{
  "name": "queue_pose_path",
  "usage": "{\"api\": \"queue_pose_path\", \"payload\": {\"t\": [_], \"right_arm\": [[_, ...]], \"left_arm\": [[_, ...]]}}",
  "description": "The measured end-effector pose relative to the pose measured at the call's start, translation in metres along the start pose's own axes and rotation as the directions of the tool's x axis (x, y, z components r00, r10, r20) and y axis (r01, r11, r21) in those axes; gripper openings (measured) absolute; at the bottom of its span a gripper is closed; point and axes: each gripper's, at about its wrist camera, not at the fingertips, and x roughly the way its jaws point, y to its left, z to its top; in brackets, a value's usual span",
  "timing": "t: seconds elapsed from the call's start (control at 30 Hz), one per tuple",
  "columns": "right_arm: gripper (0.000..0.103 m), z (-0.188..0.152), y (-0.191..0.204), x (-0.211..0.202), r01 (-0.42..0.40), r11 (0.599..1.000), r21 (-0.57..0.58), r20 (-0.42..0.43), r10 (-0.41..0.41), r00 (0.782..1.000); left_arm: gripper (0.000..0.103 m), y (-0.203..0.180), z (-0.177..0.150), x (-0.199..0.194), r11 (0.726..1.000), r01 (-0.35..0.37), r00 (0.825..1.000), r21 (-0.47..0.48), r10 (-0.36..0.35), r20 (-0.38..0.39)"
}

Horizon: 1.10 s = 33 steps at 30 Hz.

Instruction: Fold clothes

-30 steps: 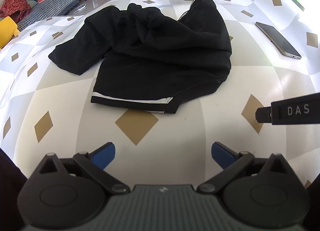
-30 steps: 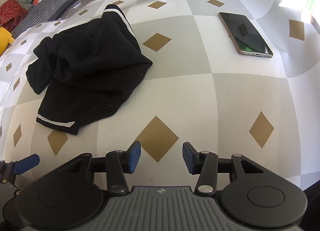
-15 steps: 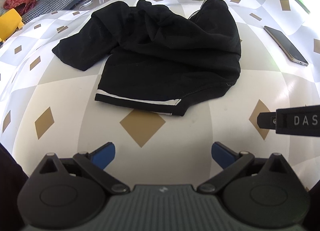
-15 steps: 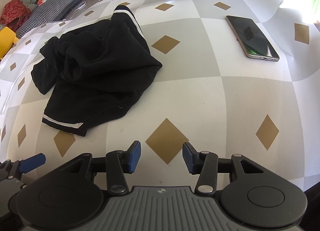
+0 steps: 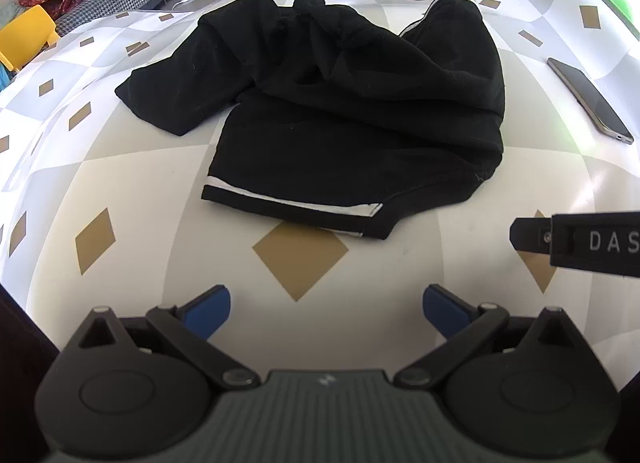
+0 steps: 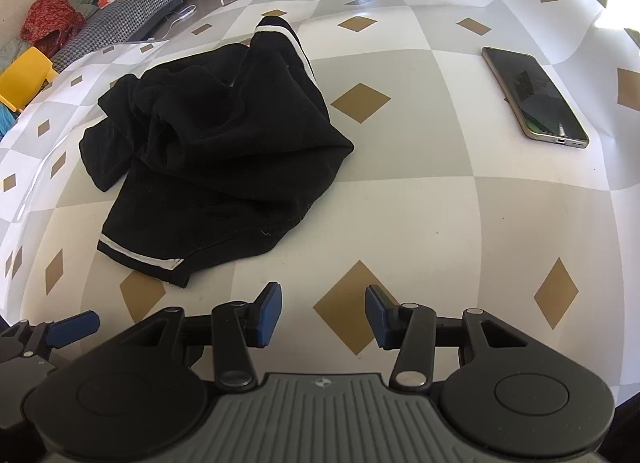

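Left wrist view: crumpled black white-striped shorts (image 5: pixel 340 115) ahead of spread, empty jaws; folds hide waistband. Right jaws likewise spread.

A table (image 5: pixel 120 167) in a grey-and-white checked cloth with gold diamonds is carrying crumpled black shorts (image 5: pixel 344 111) at twelve o'clock and a phone (image 5: pixel 592 103) at two.

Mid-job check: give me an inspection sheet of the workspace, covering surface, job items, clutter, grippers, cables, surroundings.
Surface: table under a diamond-patterned cover.
Job's things: black garment with white-striped hems, crumpled, unfolded.
Clutter: smartphone lying flat, clear of the garment.
Grippers: left gripper open, empty; right gripper open, empty; both short of the garment.
Cables: white cable on the floor beyond the table.
Surroundings: checked sofa, yellow chair, tiled floor.
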Motion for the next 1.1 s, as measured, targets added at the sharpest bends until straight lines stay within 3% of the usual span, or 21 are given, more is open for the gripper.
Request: {"api": "queue_pose_path", "payload": {"t": [0.23,0.43,0.73,1.1], "right_arm": [[0.045,0.007,0.003,-0.005,-0.063,0.998,0.016,0.039,0.063,0.997],[0.045,0.014,0.003,-0.004,-0.064,0.998,-0.014,0.040,0.064,0.997],[0.045,0.041,0.004,-0.009,-0.117,0.990,-0.077,0.054,0.121,0.991],[0.045,0.081,0.002,-0.001,-0.165,0.976,-0.141,0.077,0.178,0.981]], "left_arm": [[0.103,0.002,0.007,-0.003,1.000,0.005,1.000,-0.011,-0.005,0.023],[0.103,0.003,0.013,-0.005,1.000,0.010,0.999,-0.022,-0.009,0.041],[0.103,0.022,0.043,-0.006,0.994,0.052,0.998,-0.100,-0.047,0.052],[0.103,0.032,0.084,-0.001,0.995,0.014,0.997,-0.101,-0.006,0.079]]}}
